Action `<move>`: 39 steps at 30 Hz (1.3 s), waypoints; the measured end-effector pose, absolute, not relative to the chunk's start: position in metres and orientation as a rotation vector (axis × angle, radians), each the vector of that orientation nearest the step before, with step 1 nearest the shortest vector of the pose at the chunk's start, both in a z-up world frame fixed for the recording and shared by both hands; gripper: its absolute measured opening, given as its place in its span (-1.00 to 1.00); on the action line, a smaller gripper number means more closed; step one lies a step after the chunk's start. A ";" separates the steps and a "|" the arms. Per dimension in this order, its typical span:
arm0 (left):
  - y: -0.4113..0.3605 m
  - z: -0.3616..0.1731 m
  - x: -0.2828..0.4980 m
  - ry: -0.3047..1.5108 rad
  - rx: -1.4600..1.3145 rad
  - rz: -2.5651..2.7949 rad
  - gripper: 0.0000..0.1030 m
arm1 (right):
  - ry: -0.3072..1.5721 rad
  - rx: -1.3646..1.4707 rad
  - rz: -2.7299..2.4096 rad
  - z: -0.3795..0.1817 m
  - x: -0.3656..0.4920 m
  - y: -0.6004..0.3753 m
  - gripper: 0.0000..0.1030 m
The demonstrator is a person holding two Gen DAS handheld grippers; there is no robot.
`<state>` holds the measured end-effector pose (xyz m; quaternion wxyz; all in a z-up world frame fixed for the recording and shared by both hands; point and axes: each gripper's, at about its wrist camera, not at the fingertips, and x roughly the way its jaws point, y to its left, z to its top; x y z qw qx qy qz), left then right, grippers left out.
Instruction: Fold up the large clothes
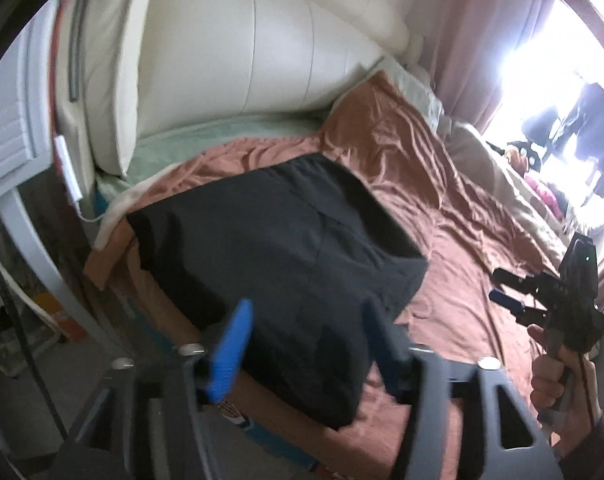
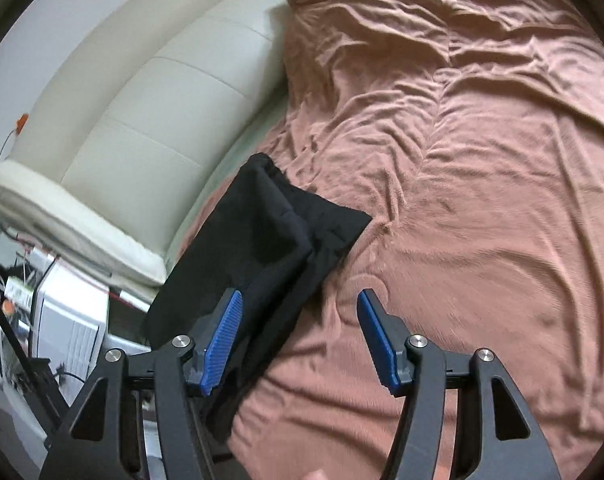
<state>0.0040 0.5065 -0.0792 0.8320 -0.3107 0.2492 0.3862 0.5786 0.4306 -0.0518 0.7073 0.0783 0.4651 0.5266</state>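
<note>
A black garment (image 1: 278,256) lies folded into a flat rectangle on the brown bedspread (image 1: 441,200) near the bed's corner. It also shows in the right wrist view (image 2: 262,248), with one folded layer on top of another. My left gripper (image 1: 305,320) is open and empty, hovering just above the garment's near edge. My right gripper (image 2: 298,332) is open and empty above the bedspread (image 2: 461,160), just right of the garment. The right gripper also shows in the left wrist view (image 1: 501,288), held in a hand at the right, away from the garment.
A cream padded headboard (image 1: 242,48) runs along the bed's far side, also in the right wrist view (image 2: 134,120). A white appliance (image 2: 70,320) and cables stand on the floor beside the bed. A bright window (image 1: 561,100) and curtains are at far right.
</note>
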 end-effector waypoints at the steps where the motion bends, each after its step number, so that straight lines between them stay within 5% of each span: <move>1: 0.499 -0.076 0.001 0.518 -0.656 0.818 0.31 | 1.023 0.156 1.166 -0.045 0.573 0.421 0.13; 3: 0.485 -0.067 -0.003 0.500 -0.663 0.820 0.32 | 0.995 0.126 1.155 -0.032 0.564 0.403 0.16; 6: 0.461 -0.052 -0.009 0.471 -0.651 0.835 0.53 | 0.951 0.076 1.131 -0.017 0.550 0.383 0.56; 11: 0.422 -0.032 -0.015 0.428 -0.618 0.816 0.80 | 0.832 0.007 1.116 0.018 0.517 0.339 0.65; 15: 0.388 -0.019 -0.018 0.410 -0.598 0.817 0.99 | 0.717 -0.027 1.104 0.042 0.481 0.295 1.00; 39: 0.214 0.038 -0.061 0.331 -0.340 0.692 0.99 | 0.530 0.076 0.968 0.027 0.338 0.064 1.00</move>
